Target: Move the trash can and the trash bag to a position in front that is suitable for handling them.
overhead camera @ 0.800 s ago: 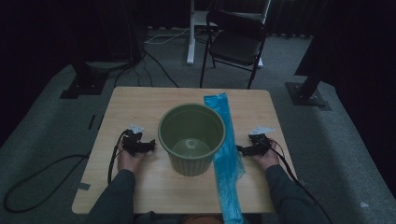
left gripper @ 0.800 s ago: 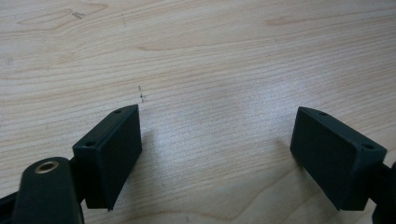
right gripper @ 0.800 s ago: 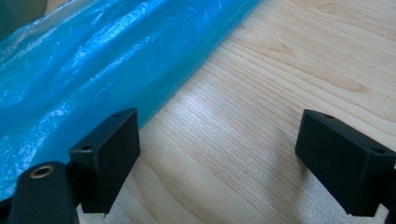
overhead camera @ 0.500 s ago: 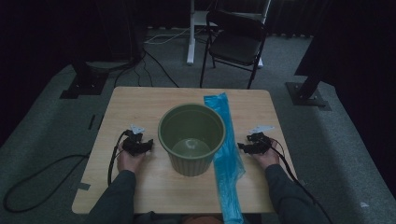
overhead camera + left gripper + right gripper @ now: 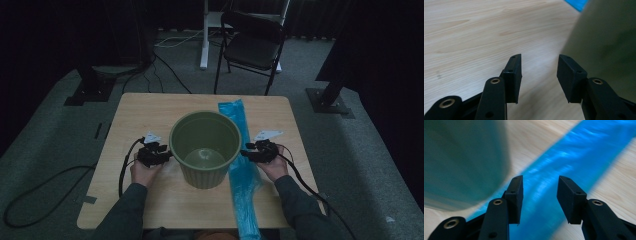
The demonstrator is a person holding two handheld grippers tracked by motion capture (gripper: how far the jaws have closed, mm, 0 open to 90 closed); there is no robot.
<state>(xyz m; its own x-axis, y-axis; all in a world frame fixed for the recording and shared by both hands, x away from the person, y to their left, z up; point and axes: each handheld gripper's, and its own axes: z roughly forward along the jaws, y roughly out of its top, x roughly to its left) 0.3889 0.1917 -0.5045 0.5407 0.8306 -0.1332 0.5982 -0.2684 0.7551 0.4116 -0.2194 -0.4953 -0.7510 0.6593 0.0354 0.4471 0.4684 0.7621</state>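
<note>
My black claws [image 5: 169, 156] flank an olive-green bin [image 5: 205, 147]; a glossy bright-blue bag [image 5: 243, 170] lies across the pale wood-grain surface [image 5: 140, 110], my sleeves grey-green.

Person at the table: dark grey-green long sleeves [image 5: 125, 210]. Left gripper [image 5: 162, 156] and right gripper [image 5: 250, 152]: matt black, each topped by a pale three-cornered plate and trailing a black cable [image 5: 122, 170]. Fingers [image 5: 512, 77] are blocky and rectangular, with brass-ringed holes at the pivots.

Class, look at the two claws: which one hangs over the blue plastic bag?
The right claw: its open jaws sit above the blue bag, while the left claw faces bare table.
</note>
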